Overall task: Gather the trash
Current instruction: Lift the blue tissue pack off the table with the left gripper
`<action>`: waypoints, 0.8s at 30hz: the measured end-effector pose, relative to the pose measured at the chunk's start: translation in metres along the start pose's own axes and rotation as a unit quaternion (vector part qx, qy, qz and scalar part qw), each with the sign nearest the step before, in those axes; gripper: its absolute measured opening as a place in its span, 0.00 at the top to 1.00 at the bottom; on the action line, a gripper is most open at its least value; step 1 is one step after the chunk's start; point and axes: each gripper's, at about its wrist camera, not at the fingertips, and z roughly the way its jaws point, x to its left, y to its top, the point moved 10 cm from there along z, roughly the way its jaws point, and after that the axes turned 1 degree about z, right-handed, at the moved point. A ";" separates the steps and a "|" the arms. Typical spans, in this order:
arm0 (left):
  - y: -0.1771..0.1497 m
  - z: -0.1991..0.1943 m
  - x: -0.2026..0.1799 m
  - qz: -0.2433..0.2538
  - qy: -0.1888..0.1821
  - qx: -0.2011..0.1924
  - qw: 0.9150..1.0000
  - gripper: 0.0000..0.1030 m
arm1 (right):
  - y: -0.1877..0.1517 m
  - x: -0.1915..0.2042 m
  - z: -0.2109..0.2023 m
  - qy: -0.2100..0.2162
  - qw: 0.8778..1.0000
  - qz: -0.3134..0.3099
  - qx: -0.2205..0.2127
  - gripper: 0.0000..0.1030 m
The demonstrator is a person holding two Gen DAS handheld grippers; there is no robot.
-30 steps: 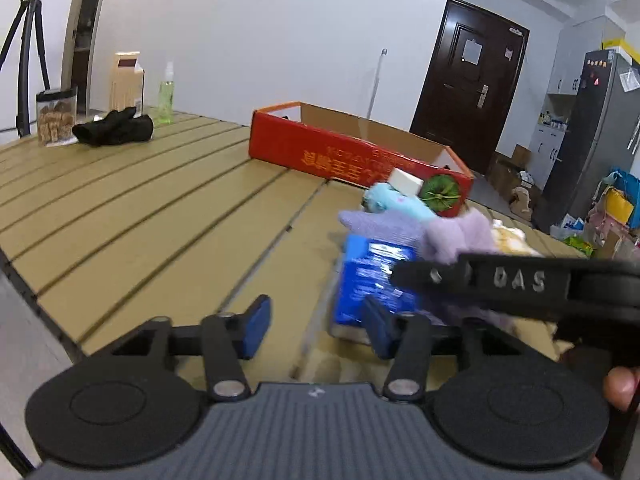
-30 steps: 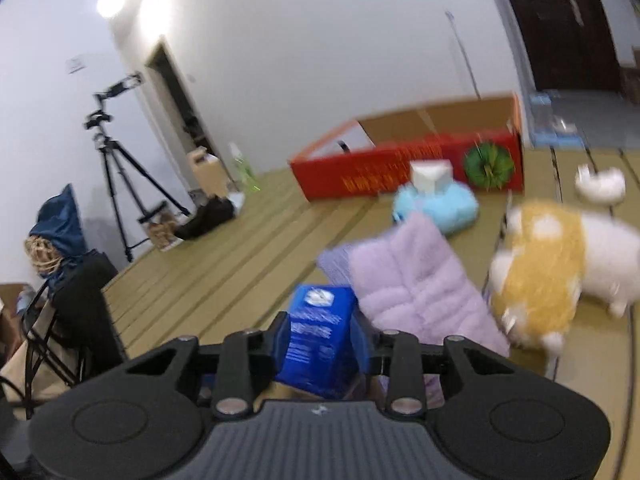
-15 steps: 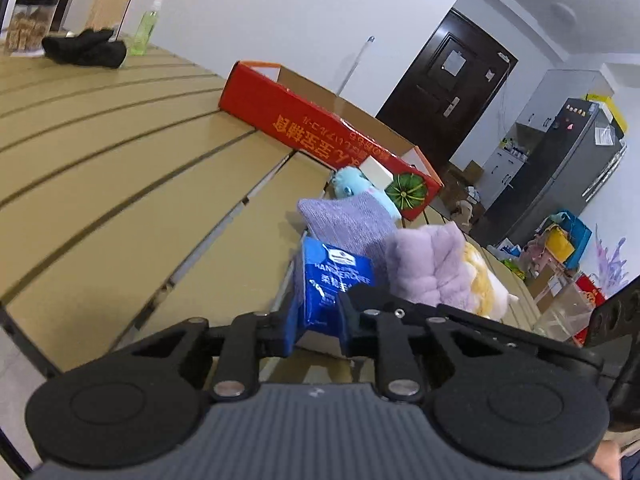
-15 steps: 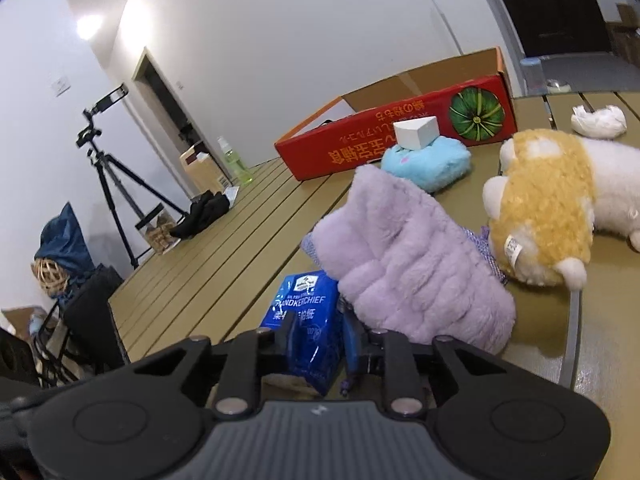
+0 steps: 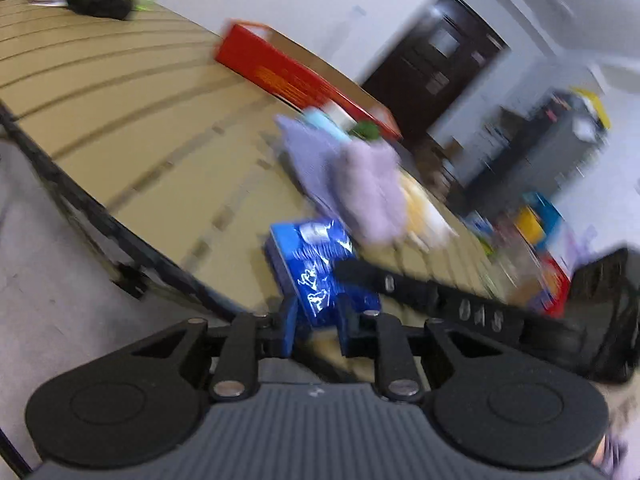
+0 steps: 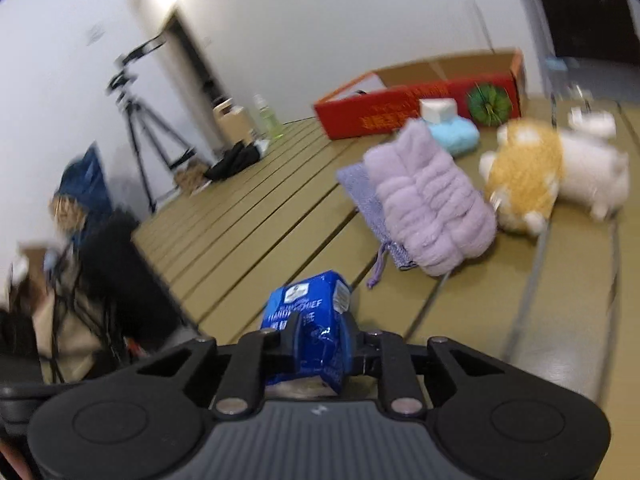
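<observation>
From the left wrist, the left gripper (image 5: 318, 326) has both blue fingers pressed against the lower part of a blue tissue pack (image 5: 316, 268), one on each side. The pack stands tilted above the near edge of the wooden table (image 5: 132, 120), and the frame is too blurred to tell whether its base touches the slats. The right gripper (image 5: 352, 270) reaches in from the right as a long black bar and meets the same pack on its right side. Just beyond the pack lies a purple fluffy cloth (image 5: 368, 192), and beyond that a red cardboard box (image 5: 288, 72) sits open-topped; a pale blue item and a green shape blur together between cloth and box. A black bundle (image 5: 100, 0) lies at the far left corner, well apart from the pack.

From the right wrist, the right gripper (image 6: 318, 342) is closed narrow on the tissue pack (image 6: 310, 320) — the wrapper is squeezed and crumpled between the fingers, low in the frame at the table (image 6: 272, 200) edge. Past the pack, to the right, the purple cloth (image 6: 430, 200) rests on a thinner lilac pouch with a dangling cord. Right of the cloth lies a yellow-and-white plush toy (image 6: 540, 172). A pale blue pad (image 6: 456, 136) with a white block on it sits between the cloth and the red box (image 6: 420, 108). A tripod (image 6: 140, 120) stands off the table, far left of the pack.
</observation>
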 end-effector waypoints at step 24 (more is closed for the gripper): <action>0.030 0.055 -0.002 -0.035 -0.013 -0.005 0.999 0.69 | -0.025 -0.059 -0.031 0.038 0.977 0.203 -0.057 0.75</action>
